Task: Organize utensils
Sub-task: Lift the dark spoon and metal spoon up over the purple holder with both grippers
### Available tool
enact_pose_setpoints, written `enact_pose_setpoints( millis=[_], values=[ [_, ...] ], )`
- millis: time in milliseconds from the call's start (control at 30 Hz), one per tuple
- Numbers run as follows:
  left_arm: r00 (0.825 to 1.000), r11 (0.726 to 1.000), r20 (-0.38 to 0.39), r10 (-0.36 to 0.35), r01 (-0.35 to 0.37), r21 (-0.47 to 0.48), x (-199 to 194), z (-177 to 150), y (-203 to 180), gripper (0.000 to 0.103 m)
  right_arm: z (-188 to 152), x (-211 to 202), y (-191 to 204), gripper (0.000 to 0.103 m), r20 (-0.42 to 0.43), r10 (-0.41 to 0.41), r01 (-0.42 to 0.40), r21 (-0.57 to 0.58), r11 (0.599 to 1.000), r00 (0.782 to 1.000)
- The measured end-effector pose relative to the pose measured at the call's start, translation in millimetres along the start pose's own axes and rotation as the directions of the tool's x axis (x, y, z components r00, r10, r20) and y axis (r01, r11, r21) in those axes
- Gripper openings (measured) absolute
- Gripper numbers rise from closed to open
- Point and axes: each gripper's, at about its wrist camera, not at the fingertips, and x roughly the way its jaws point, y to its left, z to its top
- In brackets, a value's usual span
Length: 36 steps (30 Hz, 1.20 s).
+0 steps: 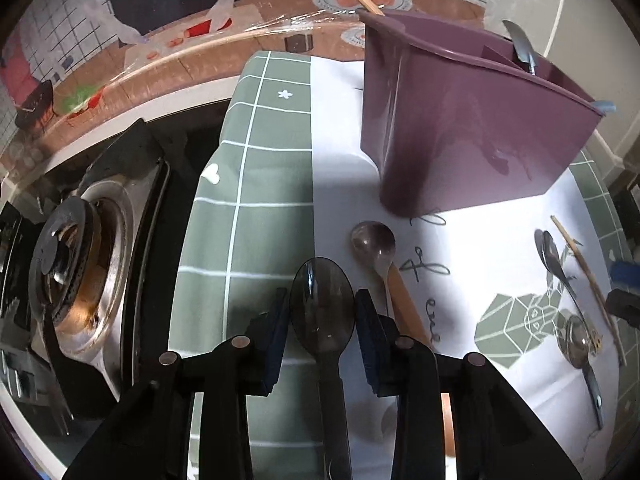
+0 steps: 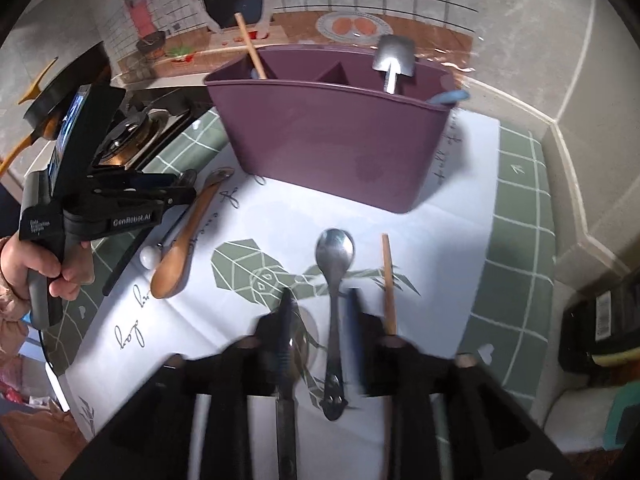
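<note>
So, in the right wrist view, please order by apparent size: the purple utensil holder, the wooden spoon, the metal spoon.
1. purple utensil holder, clearly largest.
2. wooden spoon and metal spoon: similar length, so I leave them unranked.

"genrobot.ai" printed white on the left gripper point(image 2: 120, 200) body.

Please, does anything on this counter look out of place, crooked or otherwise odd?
Mildly, yes. The green checked cloth droops over the edge of the stove, close to its burner. The left tongs pinch the smoky spoon by its bowl, not its handle. Nothing looks spilled or broken.
</note>
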Motion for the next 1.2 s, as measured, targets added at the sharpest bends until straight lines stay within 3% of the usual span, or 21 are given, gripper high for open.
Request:
enact_pose_setpoints(
  millis=[167,300,433,467,500,567,700,933,1133,1200],
  values=[
    [0.995,0.993,0.050,-0.090,0.094,-0.068,-28,-19,12,0.033,12,21,6,0.037,-0.012,-0.031,0.030,-0.041,0.999,0.999],
    [0.982,0.980,0.107,-0.158,0.170,-0.107,-56,-31,21,0.034,24,52,9,0.037,-0.040,-0.092,0.090,-0.057,0.994,0.995],
    [0.968,0.970,0.160,-0.195,0.214,-0.114,-80,-37,26,0.034,30,67,8,0.038,-0.050,-0.099,0.097,-0.050,0.994,0.994],
    [0.965,0.969,0.174,-0.197,0.218,-0.115,-88,-42,24,0.034,31,67,6,0.036,-0.054,-0.094,0.092,-0.038,0.995,0.994],
    [0.963,0.969,0.187,-0.197,0.220,-0.114,-93,-43,23,0.034,32,66,5,0.025,-0.060,-0.093,0.091,-0.029,0.995,0.994],
    [0.957,0.968,0.205,-0.203,0.228,-0.108,-102,-45,21,0.034,30,63,5,0.026,-0.063,-0.099,0.098,-0.022,0.995,0.993],
    [0.951,0.963,0.222,-0.216,0.245,-0.112,-112,-45,16,0.034,20,45,5,0.025,-0.033,-0.100,0.100,-0.003,0.995,0.994],
    [0.930,0.960,0.289,-0.225,0.262,-0.097,-136,-45,3,0.034,2,-17,4,0.025,0.089,-0.057,0.053,0.045,0.998,0.994],
    [0.892,0.959,0.389,-0.231,0.276,-0.063,-176,-34,-13,0.034,7,-79,9,0.025,0.238,-0.034,0.014,0.084,0.996,0.971],
    [0.868,0.958,0.435,-0.239,0.284,-0.040,-195,-25,-18,0.034,13,-100,11,0.025,0.287,-0.039,0.014,0.088,0.996,0.957]
  ],
)
